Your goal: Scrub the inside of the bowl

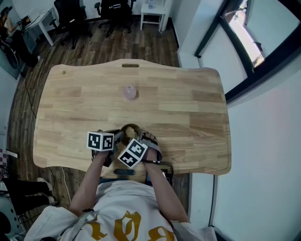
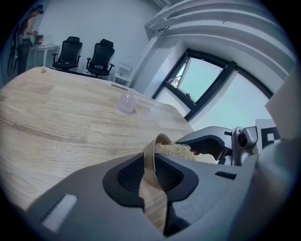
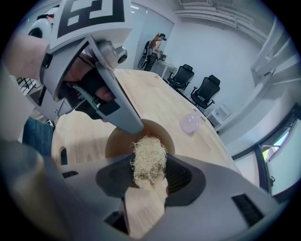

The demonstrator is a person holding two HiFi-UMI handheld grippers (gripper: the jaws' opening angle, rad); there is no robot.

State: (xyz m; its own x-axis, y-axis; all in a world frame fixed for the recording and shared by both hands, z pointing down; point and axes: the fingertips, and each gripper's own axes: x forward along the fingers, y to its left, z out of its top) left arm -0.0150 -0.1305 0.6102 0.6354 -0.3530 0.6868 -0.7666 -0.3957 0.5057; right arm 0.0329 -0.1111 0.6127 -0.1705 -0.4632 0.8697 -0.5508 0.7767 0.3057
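A brown bowl (image 1: 130,130) sits near the front edge of the wooden table (image 1: 188,108), tipped on its side. My left gripper (image 1: 117,137) is shut on the bowl's rim; in the left gripper view the rim (image 2: 149,162) stands edge-on between the pads of that gripper (image 2: 150,173). My right gripper (image 1: 141,140) is shut on a pale fibrous scrubber (image 3: 148,159), which lies against the inside of the bowl (image 3: 118,141). The right gripper (image 3: 148,175) points into the bowl's mouth. From the left gripper view, the scrubber (image 2: 174,149) shows just inside the bowl.
A small pink rounded object (image 1: 130,92) rests at the table's middle, beyond the bowl. Black office chairs (image 1: 113,12) and a white side table (image 1: 153,13) stand on the dark floor past the far edge. A window (image 1: 244,42) runs along the right.
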